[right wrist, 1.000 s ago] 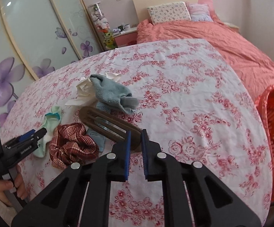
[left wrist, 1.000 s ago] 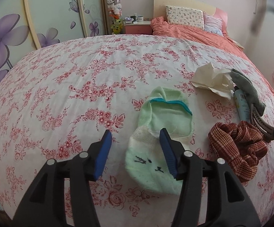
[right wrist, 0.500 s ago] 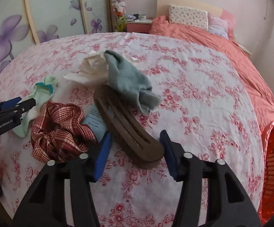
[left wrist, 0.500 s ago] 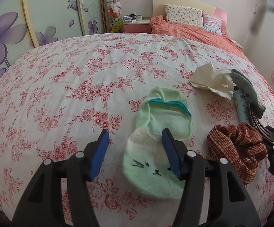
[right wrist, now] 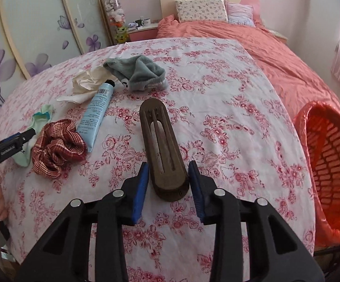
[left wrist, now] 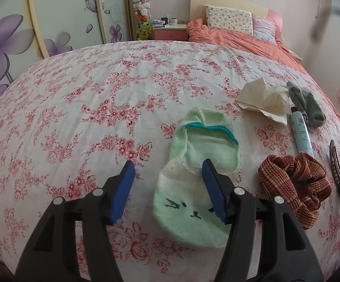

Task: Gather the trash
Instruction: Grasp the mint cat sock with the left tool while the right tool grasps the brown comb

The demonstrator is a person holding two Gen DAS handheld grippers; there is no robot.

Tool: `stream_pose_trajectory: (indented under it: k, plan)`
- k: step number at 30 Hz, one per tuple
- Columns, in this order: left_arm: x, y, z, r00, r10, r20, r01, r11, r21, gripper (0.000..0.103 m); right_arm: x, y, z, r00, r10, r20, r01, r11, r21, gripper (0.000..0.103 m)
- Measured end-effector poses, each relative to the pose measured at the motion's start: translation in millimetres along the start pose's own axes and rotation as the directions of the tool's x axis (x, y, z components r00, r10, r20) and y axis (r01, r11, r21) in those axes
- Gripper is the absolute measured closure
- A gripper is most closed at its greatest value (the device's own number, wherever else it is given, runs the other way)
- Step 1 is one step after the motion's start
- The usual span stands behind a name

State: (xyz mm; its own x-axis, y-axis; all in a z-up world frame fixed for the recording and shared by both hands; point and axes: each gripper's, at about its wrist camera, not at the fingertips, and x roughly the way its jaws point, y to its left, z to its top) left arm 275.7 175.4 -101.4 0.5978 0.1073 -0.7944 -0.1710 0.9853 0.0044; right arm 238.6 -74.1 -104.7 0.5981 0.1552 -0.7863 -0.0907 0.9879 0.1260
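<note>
Right tool [right wrist: 168, 181] closing on brown hair clip [right wrist: 161, 145] lying between its pads, not gripping yet. Left tool [left wrist: 167, 183] half-open over green sock [left wrist: 193, 188].

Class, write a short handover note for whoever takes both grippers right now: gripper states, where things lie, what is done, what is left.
Left gripper: open, over the green sock, gripping nothing.
Right gripper: closing, fingers either side of the brown hair clip, not visibly pinching.
Crumpled tissue, tube, grey sock and scrunchie lie on the bed.
Orange basket stands beside the bed.
Nothing visibly binned; all collecting remains.
</note>
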Motion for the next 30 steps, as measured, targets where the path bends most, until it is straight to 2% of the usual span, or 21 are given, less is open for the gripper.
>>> stream_pose_trajectory:
  k: [3,10,13,17,20,23,30]
  plan:
    - [0.2,0.4,0.1,1.000,0.001,0.000,-0.001,1.000,0.000,0.043,4.3,4.3,4.2,1.000,-0.006,0.002,0.006,1.000,-0.005,0.061]
    - [0.2,0.5,0.1,1.000,-0.002,0.000,0.002,1.000,0.000,0.042,8.6,17.3,4.1,0.997,-0.072,0.033,0.074,0.995,-0.065,0.061]
    - [0.0,0.2,0.0,1.000,-0.001,0.000,0.001,1.000,0.000,0.042,8.1,10.9,6.7,0.994,-0.100,0.040,0.102,0.994,-0.045,0.069]
    - [-0.1,0.2,0.0,1.000,-0.001,0.000,0.001,1.000,0.000,0.042,9.2,-8.6,12.3,0.985,-0.169,0.042,0.168,0.986,0.020,0.069]
    - [0.1,0.5,0.1,1.000,-0.002,0.000,0.002,1.000,0.000,0.042,10.3,-18.9,13.8,0.987,-0.153,0.039,0.151,0.987,0.058,0.069]
    - [0.0,0.4,-0.3,1.000,-0.004,-0.001,0.004,1.000,-0.002,0.040,10.4,-21.6,14.1,0.985,-0.171,0.038,0.169,0.984,0.048,0.069]
    - [0.6,0.1,-1.9,1.000,0.001,-0.002,-0.001,1.000,-0.009,0.037,10.4,-30.3,14.6,0.988,-0.151,0.037,0.148,0.987,0.069,0.069]
